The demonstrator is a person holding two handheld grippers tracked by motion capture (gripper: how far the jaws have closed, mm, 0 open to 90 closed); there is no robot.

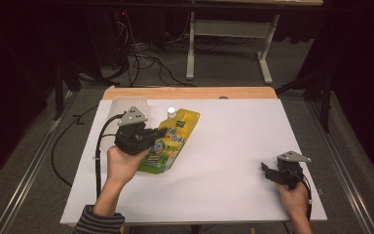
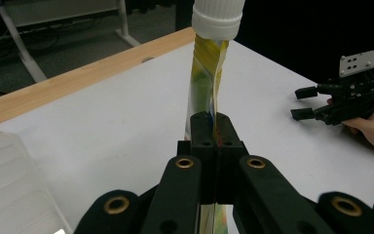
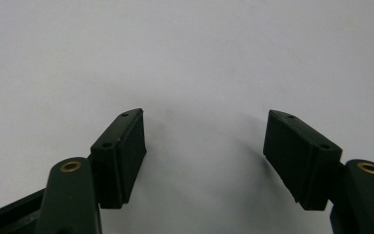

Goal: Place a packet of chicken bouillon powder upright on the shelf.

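Two grippers: the left gripper [image 2: 216, 146] pinches the yellow pouch [image 1: 173, 141] — the right gripper [image 3: 204, 156] gapes empty. That thin film may slip if lifted.

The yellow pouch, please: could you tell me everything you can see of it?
The yellow pouch is a flat, flexible refill pack, printed in green and blue, with a white screw cap at its far end. It lies near the left of the white table. The left tongs are shut on its thin edge.
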